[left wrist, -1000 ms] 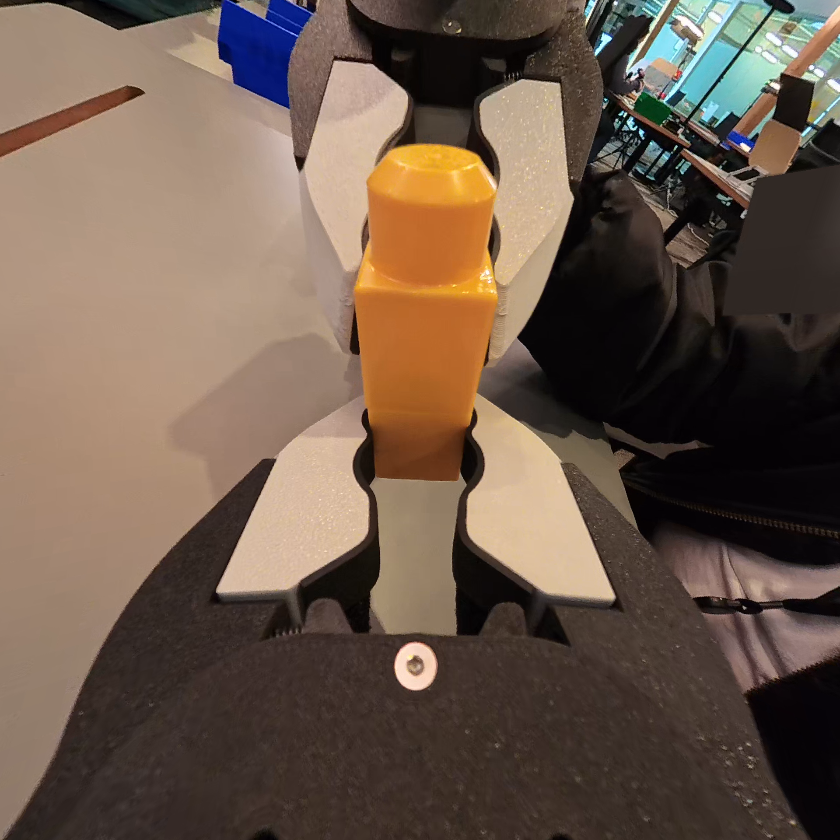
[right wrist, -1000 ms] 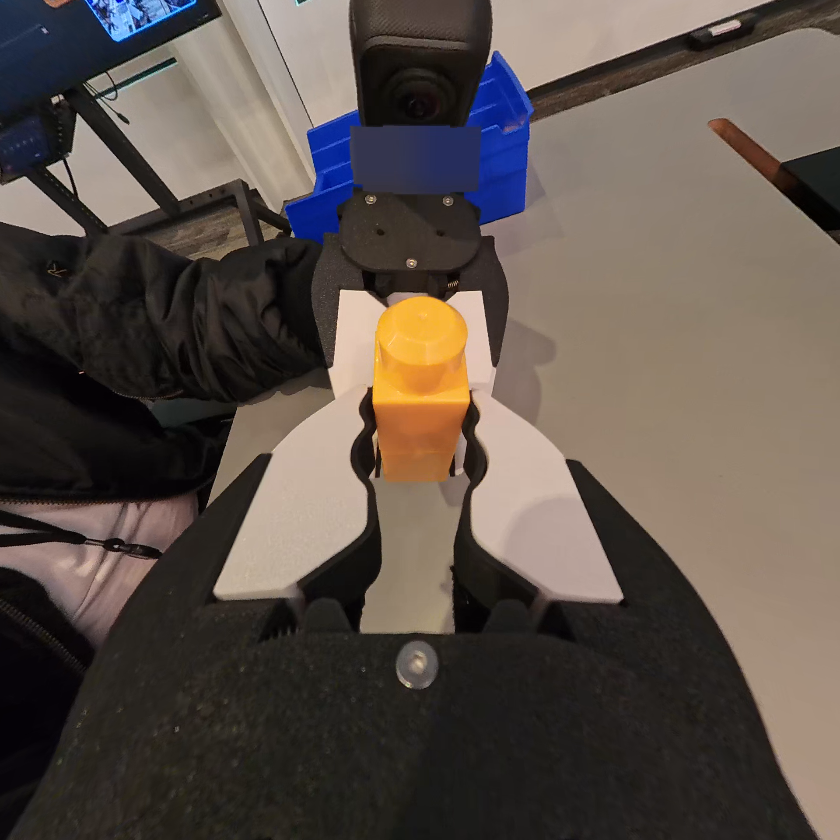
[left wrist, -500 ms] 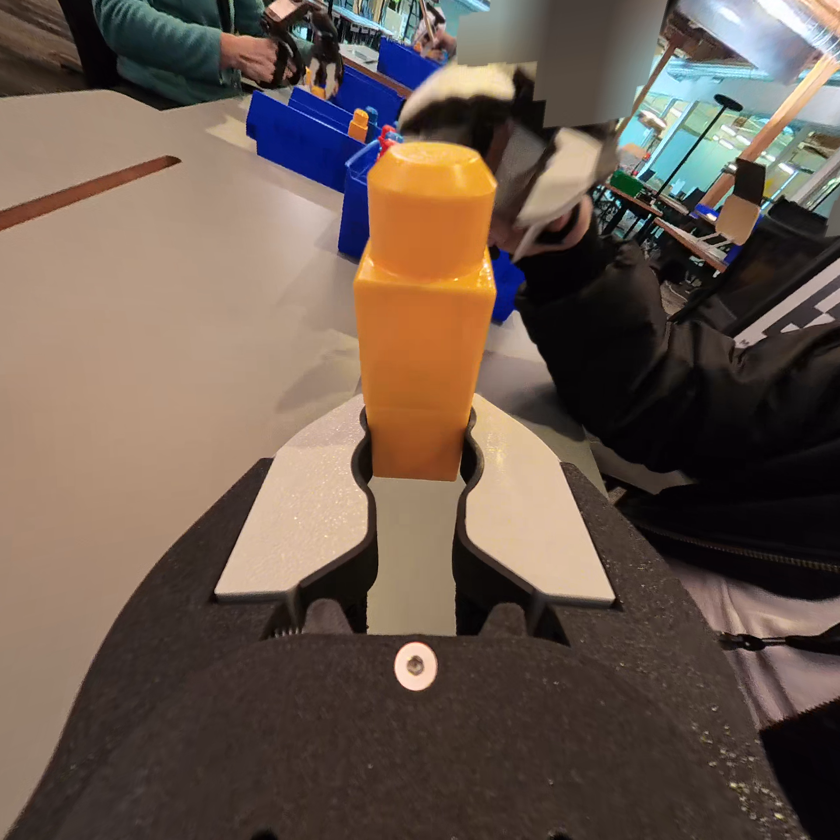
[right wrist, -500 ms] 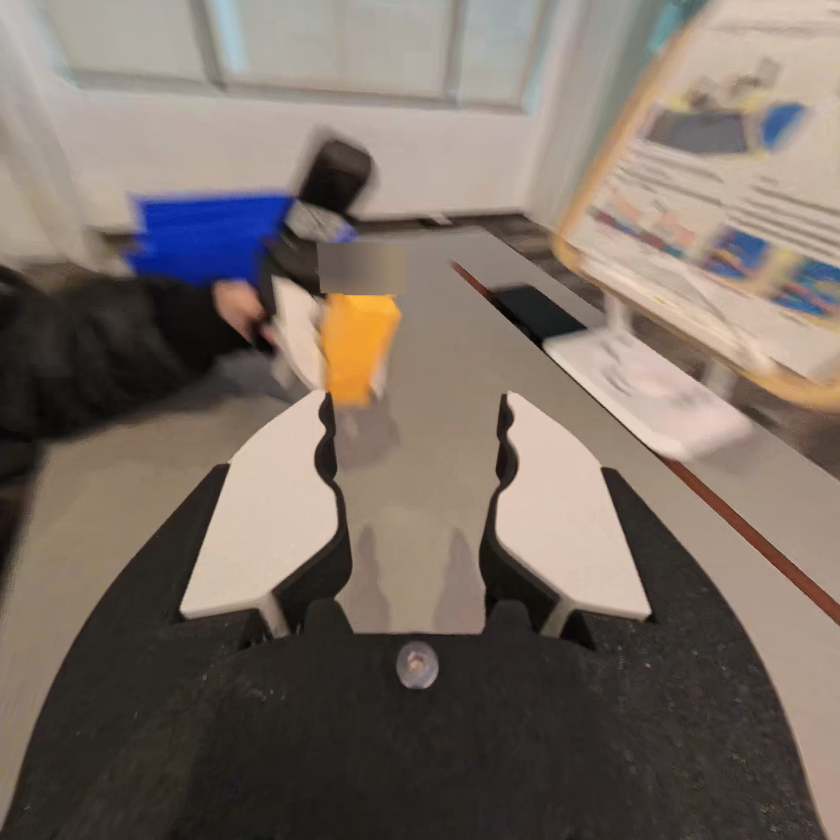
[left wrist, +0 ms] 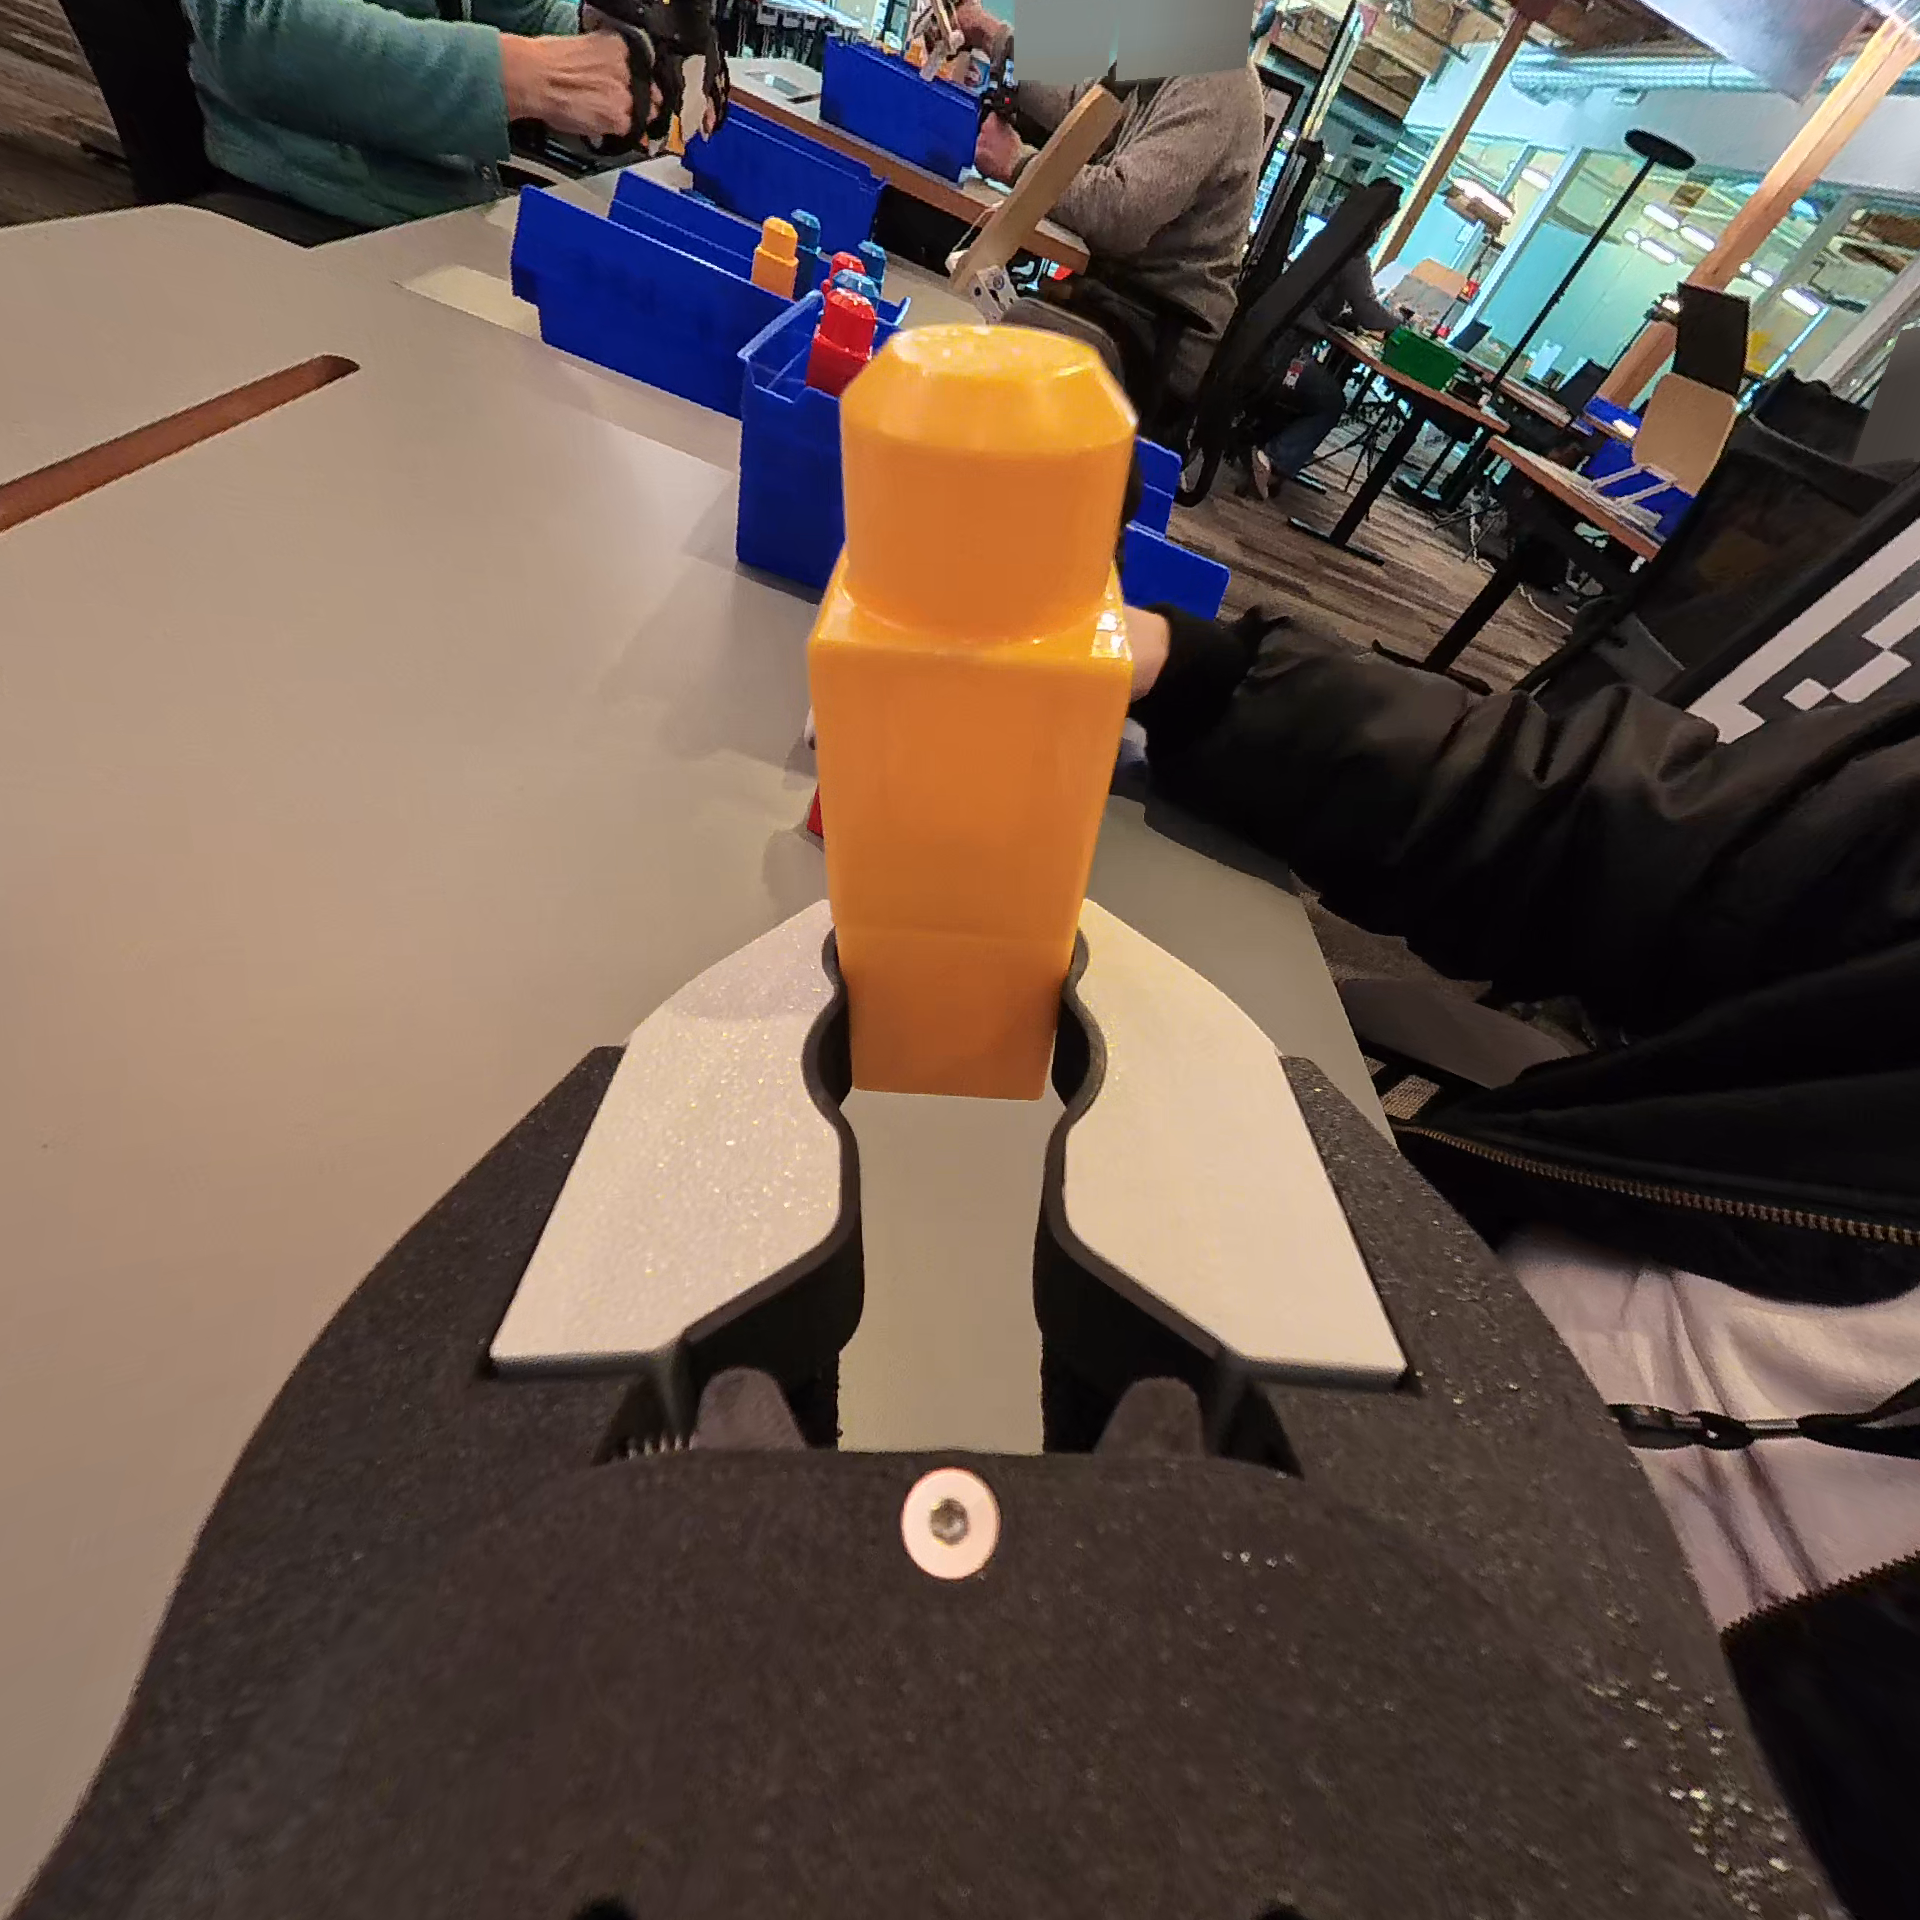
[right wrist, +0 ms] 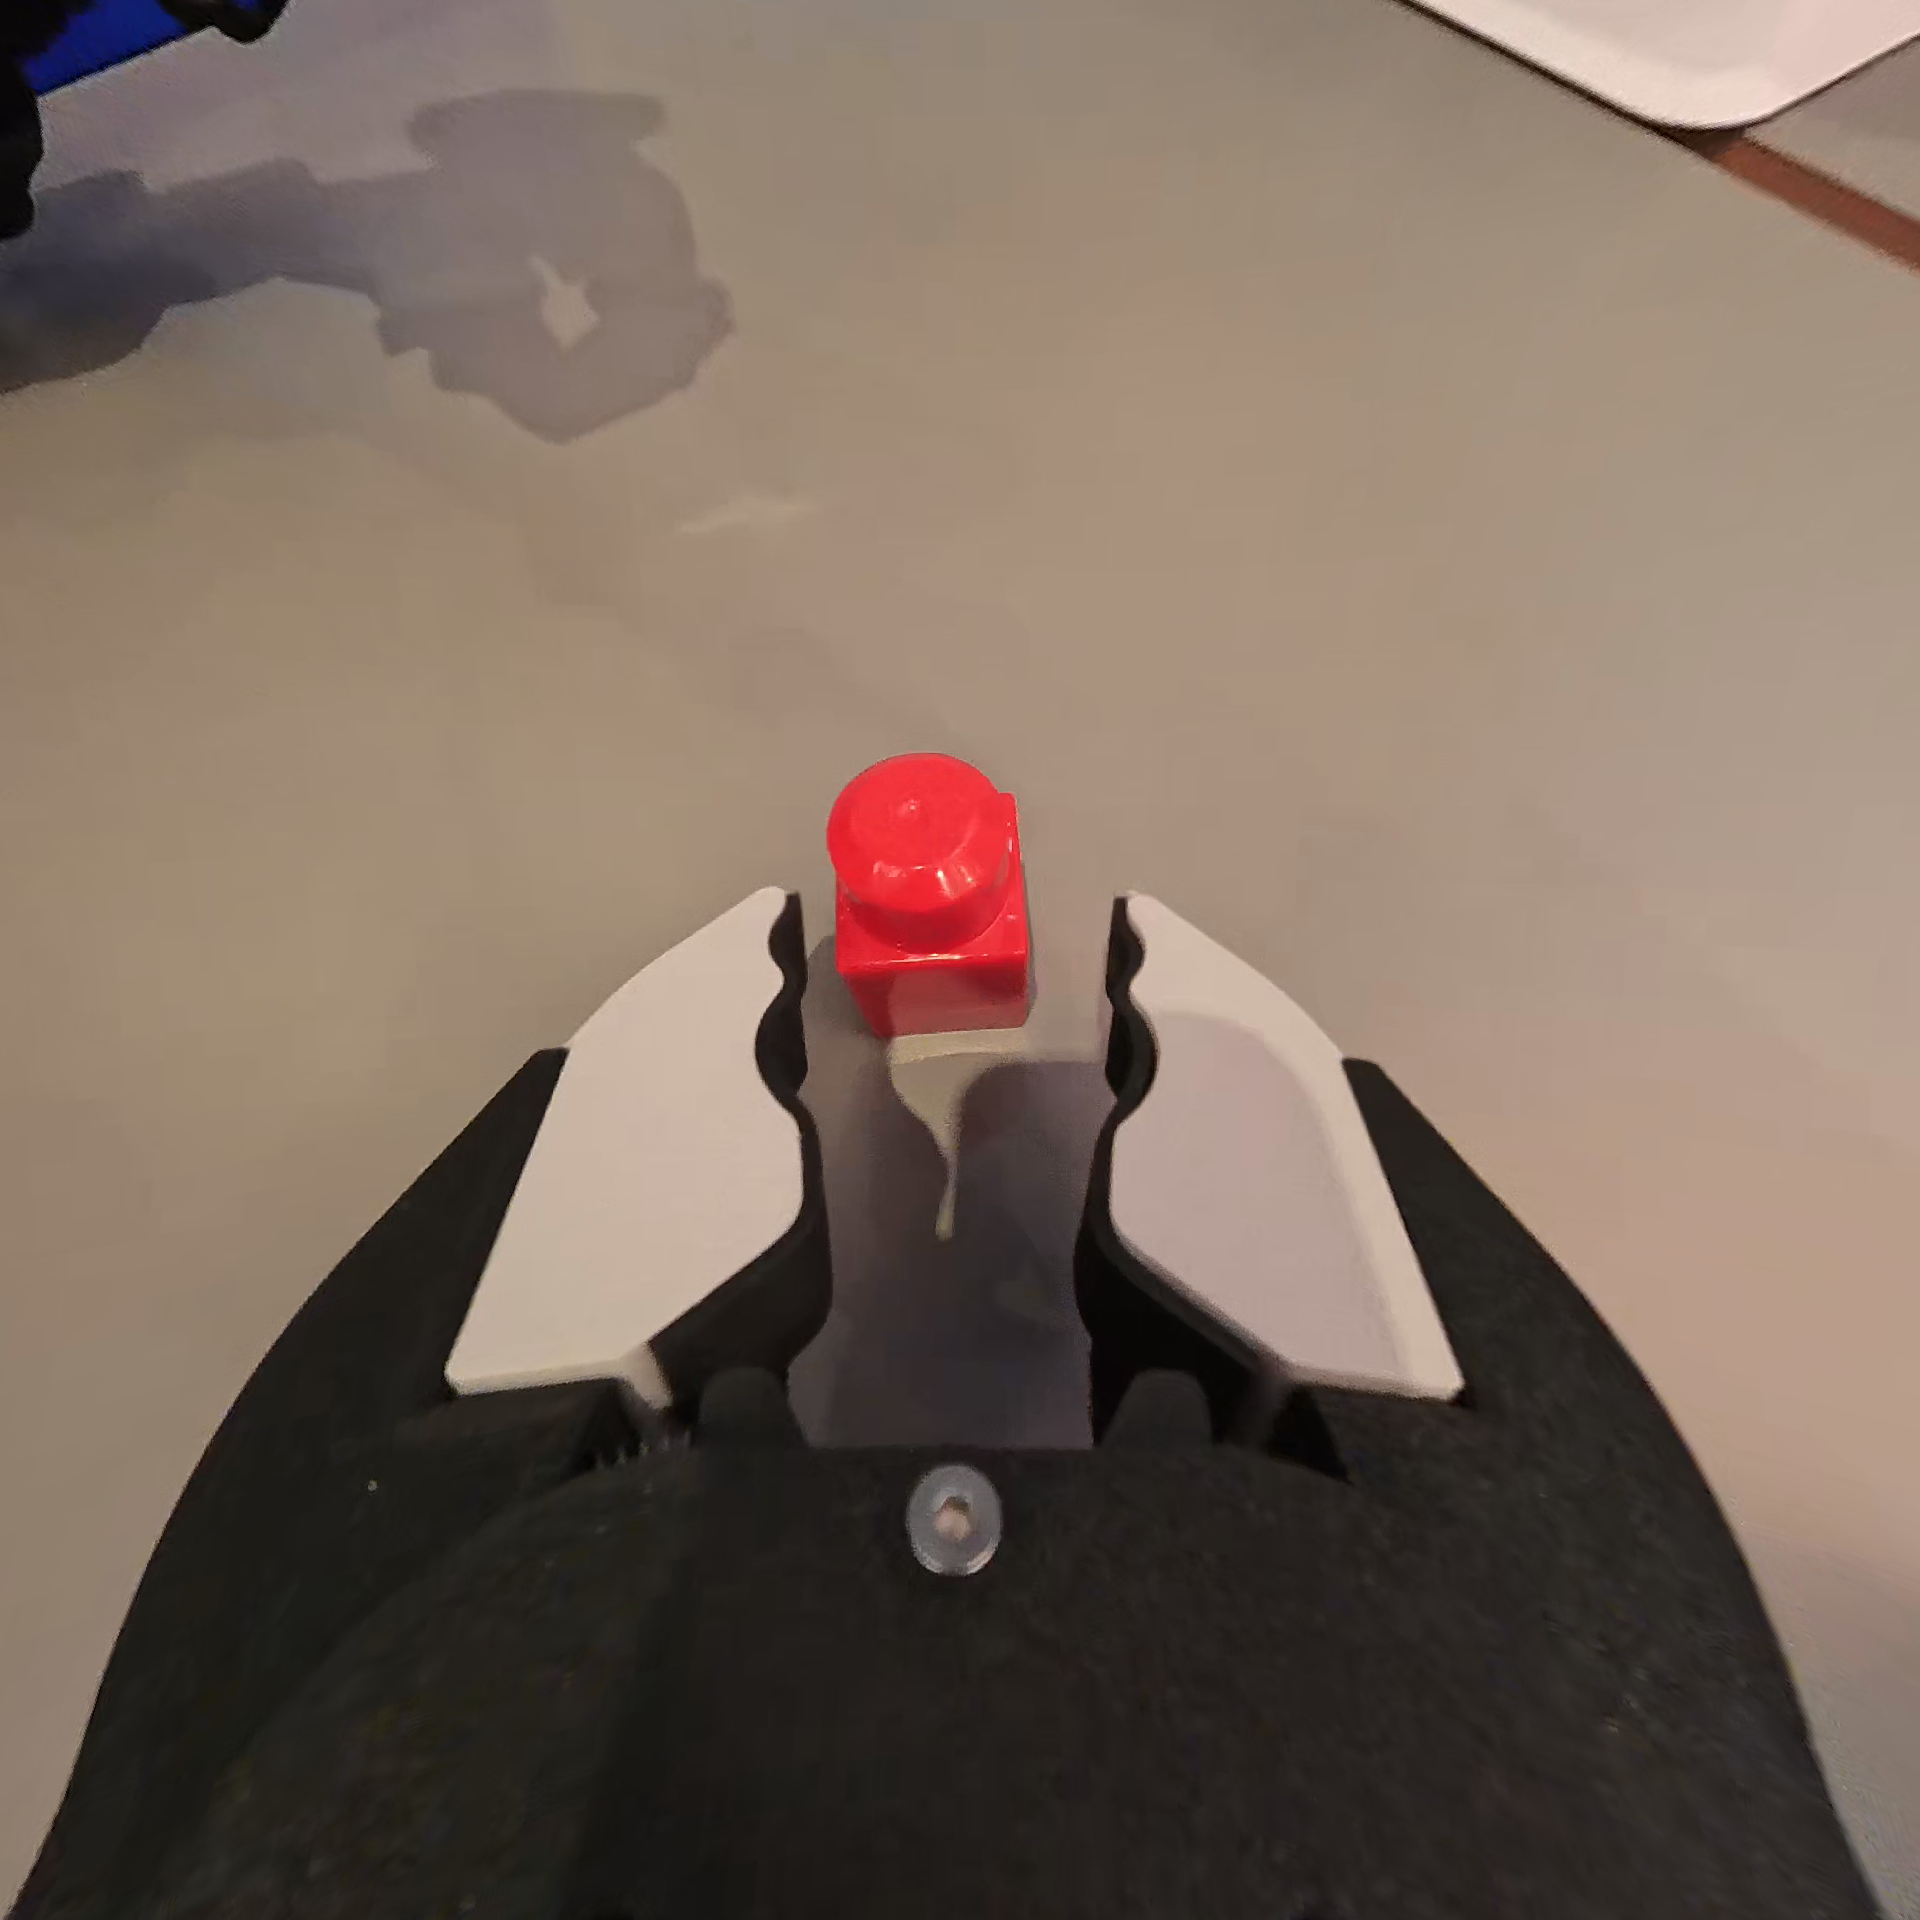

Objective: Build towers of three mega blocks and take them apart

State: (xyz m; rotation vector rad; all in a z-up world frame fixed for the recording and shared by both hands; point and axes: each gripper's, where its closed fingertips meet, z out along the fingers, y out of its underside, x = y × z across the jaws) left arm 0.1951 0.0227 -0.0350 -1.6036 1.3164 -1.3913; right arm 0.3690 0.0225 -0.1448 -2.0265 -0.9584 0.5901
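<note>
In the left wrist view my left gripper is shut on the lower block of an orange stack of two mega blocks, held upright above the grey table. A sliver of red shows just behind the stack's left edge. In the right wrist view my right gripper is open and points down at a single red mega block that stands stud-up on the table. The red block sits between the two fingertips, nearer the left one, and touches neither.
Blue bins with red, blue and orange blocks stand at the table's far side. A black-sleeved arm reaches in from the right. Other people work at tables behind. A white sheet lies at the far right corner.
My right gripper let go of the orange stack, opened, swung away and now hangs over a red block. My left gripper kept its hold on the stack.
</note>
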